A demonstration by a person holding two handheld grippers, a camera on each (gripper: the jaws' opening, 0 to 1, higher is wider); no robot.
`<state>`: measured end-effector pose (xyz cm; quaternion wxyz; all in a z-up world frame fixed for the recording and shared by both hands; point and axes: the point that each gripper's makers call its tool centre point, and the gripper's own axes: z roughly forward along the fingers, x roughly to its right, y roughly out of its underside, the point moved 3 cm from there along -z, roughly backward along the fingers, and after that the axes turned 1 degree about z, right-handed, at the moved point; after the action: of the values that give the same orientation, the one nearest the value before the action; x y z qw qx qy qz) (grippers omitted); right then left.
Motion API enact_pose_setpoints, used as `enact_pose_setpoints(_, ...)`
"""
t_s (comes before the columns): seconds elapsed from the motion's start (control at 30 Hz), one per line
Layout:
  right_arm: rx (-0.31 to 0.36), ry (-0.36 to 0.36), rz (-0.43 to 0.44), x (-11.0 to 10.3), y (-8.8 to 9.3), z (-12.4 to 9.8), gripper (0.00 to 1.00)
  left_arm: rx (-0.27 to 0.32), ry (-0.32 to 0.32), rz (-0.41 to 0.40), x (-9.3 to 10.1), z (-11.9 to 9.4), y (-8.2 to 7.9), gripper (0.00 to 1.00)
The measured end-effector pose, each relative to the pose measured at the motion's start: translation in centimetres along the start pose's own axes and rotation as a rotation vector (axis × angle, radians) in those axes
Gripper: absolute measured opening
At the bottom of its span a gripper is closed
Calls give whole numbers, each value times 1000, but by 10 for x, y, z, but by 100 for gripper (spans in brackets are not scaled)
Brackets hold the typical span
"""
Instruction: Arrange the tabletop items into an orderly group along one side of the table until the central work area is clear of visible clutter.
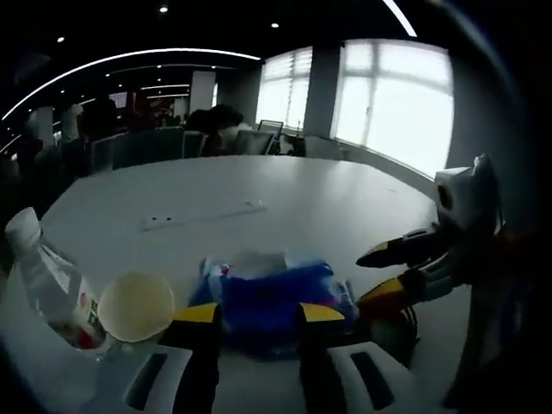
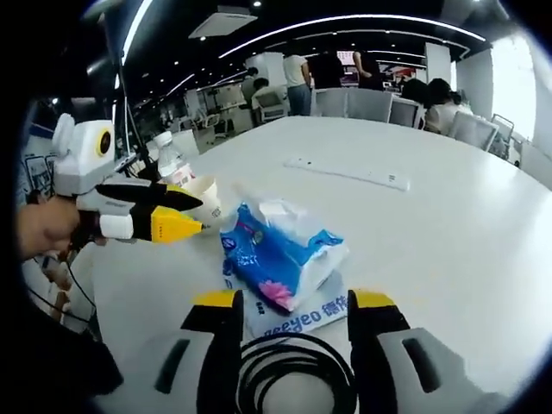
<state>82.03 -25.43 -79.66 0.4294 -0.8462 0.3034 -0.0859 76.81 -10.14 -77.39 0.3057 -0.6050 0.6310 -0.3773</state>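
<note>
Tissue pack [image 2: 280, 257] on table [image 2: 448, 224] near edge, beside cup [image 1: 135, 307] & bottle [image 1: 53, 289]. Left gripper [image 1: 259, 315] and right gripper [image 2: 291, 302]: jaws wide apart, nothing held; cable coil [image 2: 293, 373] between right jaws.

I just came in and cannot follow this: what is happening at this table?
A person is tidying a white table with two hand-held grippers. The left hand-held gripper and the right hand-held gripper both point at a blue tissue pack, neither holding anything. A paper cup, a plastic bottle and a coiled black cable sit nearby.
</note>
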Motion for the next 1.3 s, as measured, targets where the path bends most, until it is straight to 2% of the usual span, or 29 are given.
enact_pose_setpoints(0.13, -14, -6, 2, -1, 0, 8, 35, -21, -35, -27, -6, 10, 4, 26)
enact_pose_setpoints(0.2, -17, 3, -9, -2, -2, 10, 31, -29, -37, -35, -3, 15, 5, 25)
enact_pose_setpoints(0.23, -14, 5, -6, -2, -4, 10, 29, -34, -59, -42, -9, 19, 8, 25)
enact_pose_setpoints(0.43, -10, 43, -14, 0, -7, 20, 21, -67, -108, -35, -10, 29, 14, 24)
enact_pose_setpoints(0.6, -16, 68, -34, -2, -8, 27, 20, -85, -125, -49, -10, 35, 17, 23)
enact_pose_setpoints(0.83, -48, 77, -28, 2, 0, 35, 12, -112, -128, -75, -15, 43, 26, 15)
enact_pose_setpoints(1.0, -62, 91, -35, 8, 2, 35, 4, -118, -132, -70, -17, 44, 27, 1)
enact_pose_setpoints(1.2, -53, 91, -29, 9, 1, 34, 0, -117, -105, -38, -13, 43, 26, 0)
enact_pose_setpoints(1.3, -38, 102, -37, 9, -2, 29, 0, -107, -96, 24, -10, 41, 21, 0)
